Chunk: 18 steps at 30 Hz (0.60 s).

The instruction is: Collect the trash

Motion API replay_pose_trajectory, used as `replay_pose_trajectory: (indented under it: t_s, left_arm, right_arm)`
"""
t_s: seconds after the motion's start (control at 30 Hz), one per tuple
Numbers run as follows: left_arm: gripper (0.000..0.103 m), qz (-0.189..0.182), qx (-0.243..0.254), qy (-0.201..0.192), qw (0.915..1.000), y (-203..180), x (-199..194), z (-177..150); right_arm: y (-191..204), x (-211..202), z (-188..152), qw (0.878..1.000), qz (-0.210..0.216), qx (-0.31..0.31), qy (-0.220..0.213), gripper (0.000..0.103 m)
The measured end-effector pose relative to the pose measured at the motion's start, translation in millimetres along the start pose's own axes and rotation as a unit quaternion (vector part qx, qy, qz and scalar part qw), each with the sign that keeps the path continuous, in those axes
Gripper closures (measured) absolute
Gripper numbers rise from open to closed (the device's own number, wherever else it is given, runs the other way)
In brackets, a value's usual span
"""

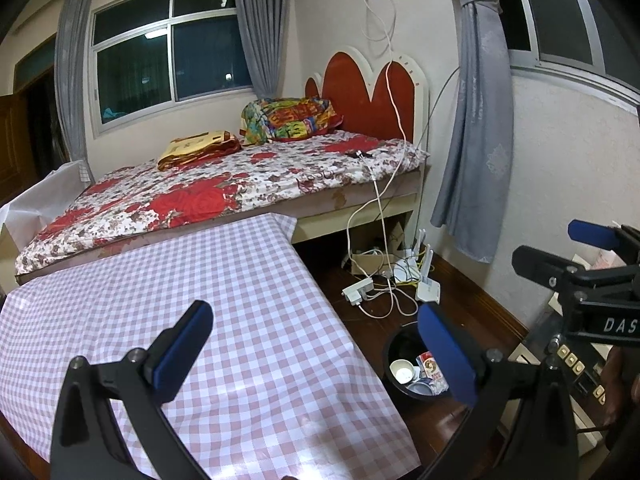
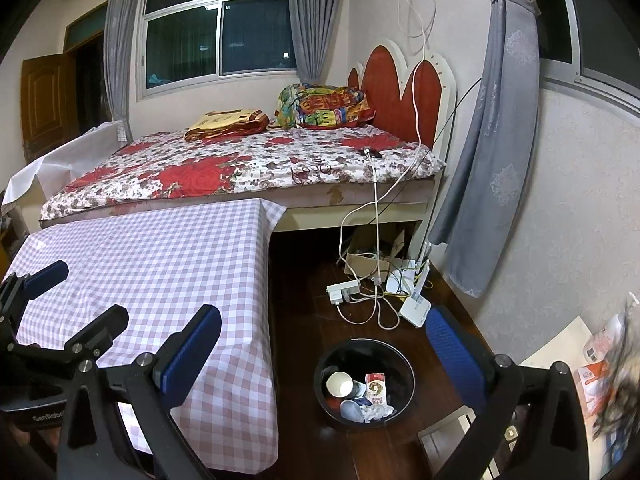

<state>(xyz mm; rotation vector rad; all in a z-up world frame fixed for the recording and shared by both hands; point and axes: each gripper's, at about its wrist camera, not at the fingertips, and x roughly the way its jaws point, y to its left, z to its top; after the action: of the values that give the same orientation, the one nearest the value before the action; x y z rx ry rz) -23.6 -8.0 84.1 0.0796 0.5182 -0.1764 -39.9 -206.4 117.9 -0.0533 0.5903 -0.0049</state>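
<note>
On the floor beside the tabletop (image 2: 160, 264), light, crushable trash (paper cup (image 2: 339, 384), carton (image 2: 375, 389)) is held in the bin (image 2: 406, 364), best gripped by its rim, while both grippers' (image 1: 316, 356) (image 2: 324, 360) jaws are spread wide and empty.

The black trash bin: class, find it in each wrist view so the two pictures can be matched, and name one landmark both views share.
Left wrist view: the black trash bin sits on the floor at lower right, partly hidden behind a blue gripper finger.
Right wrist view: the bin sits at lower centre, right of the checked tablecloth, its whole rim visible.
Shared landmark: the white power strip on the floor beyond the bin.
</note>
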Motion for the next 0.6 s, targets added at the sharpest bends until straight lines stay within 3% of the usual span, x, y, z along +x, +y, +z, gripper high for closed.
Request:
replay_pose_trajectory:
  t_s: [0.6]
  left_arm:
    - [0.0,-0.006,0.005,0.009,0.9999,-4.8,3.2,-2.7]
  right_arm:
    - [-2.5,1.7,-4.1,1.0,-0.005,-0.001,0.008,0.0]
